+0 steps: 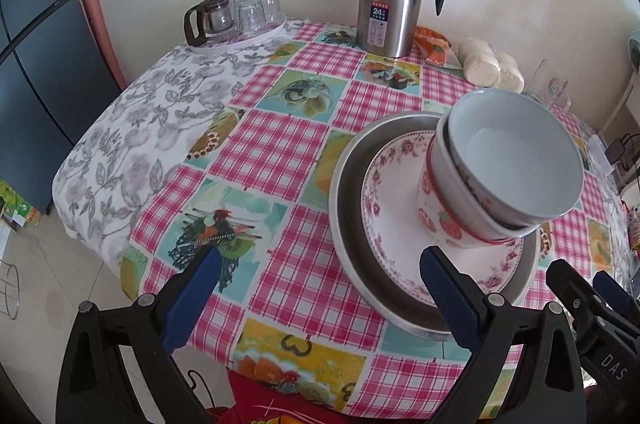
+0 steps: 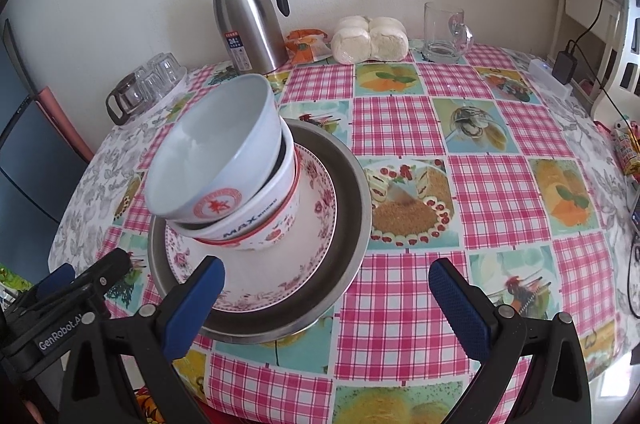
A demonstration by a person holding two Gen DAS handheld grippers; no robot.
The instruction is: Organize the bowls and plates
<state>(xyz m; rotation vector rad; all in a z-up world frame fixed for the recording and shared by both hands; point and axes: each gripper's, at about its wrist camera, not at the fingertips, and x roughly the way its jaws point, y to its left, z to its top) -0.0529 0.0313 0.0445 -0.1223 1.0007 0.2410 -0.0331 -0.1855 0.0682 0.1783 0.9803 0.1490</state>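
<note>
Both hand-held grippers (image 1: 320,280) (image 2: 326,288) gape empty; stacked bowls (image 2: 216,179) hide the plate's (image 2: 316,224) middle.

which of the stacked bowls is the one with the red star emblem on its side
The top bowl, plain white inside, leaning in the stack. The bowl below reads MAX; the lowest one has red fruit prints.

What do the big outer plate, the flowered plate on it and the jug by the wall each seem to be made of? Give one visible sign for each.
Outer plate: probably metal, likely steel; dull grey sheen, thin rolled rim.
Flowered plate: probably glazed ceramic, possibly melamine; glossy white with a printed pink floral border.
Jug: brushed stainless steel body with soft vertical reflections; its black lid and handle look like plastic.
</note>
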